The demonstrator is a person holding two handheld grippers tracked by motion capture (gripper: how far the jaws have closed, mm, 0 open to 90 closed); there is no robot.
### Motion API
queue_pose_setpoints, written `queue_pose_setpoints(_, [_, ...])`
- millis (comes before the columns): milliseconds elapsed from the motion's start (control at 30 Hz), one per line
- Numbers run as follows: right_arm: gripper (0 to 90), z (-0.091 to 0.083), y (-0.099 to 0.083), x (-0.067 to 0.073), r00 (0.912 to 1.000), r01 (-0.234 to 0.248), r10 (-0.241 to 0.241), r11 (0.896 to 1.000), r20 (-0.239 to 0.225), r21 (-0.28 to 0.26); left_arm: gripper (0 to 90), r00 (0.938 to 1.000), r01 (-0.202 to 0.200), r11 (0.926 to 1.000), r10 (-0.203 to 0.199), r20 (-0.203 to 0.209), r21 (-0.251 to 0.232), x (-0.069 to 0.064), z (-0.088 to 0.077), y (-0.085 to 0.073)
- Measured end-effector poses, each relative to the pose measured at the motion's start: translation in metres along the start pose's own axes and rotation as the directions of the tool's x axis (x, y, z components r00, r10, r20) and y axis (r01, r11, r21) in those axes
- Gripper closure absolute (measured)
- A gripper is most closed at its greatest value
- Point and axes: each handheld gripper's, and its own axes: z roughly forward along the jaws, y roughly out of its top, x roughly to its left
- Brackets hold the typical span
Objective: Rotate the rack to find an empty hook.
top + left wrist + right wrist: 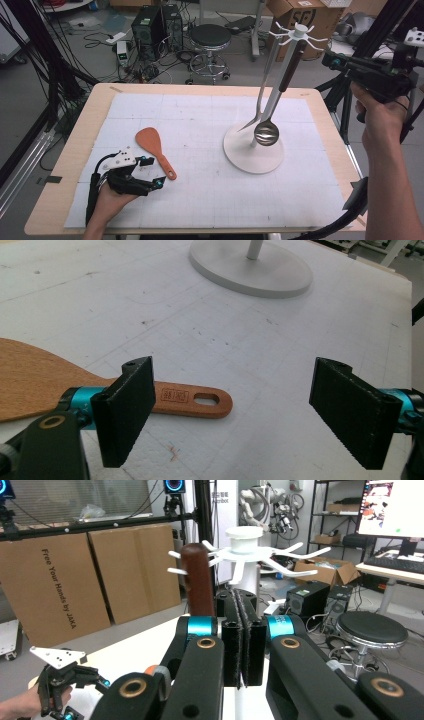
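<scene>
High view: the wooden spatula (155, 145) lies lower left on the mat, not yet hung on the rack (296, 33), which already carries a ladle (266, 132).
Left gripper view: the left gripper (235, 410) stands wide beside the spatula handle.
Right gripper view: the right gripper (242, 640) is closed, empty.

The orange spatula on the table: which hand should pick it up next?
Probably the left. The left gripper rests open right beside the orange spatula, its jaws near the handle. The right gripper is shut and raised by the utensil stand.
</scene>
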Motion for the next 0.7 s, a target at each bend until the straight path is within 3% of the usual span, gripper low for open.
queue_pose_setpoints(333, [89.6, 0.007, 0.005, 0.000, 0.9998, 0.016, -0.016, 1.000, -0.008, 0.002, 19.0, 1.0000, 0.001, 1.0000, -0.001, -0.004, -0.001, 0.000, 0.000, 0.000])
queue_pose_setpoints(700, [89.6, 0.018, 0.007, 0.016, 0.9981, 0.052, -0.051, 0.998, -0.033, 0.027, 19.0, 1.0000, -0.002, 1.0000, 0.002, 0.000, -0.004, 0.000, -0.001, 0.000])
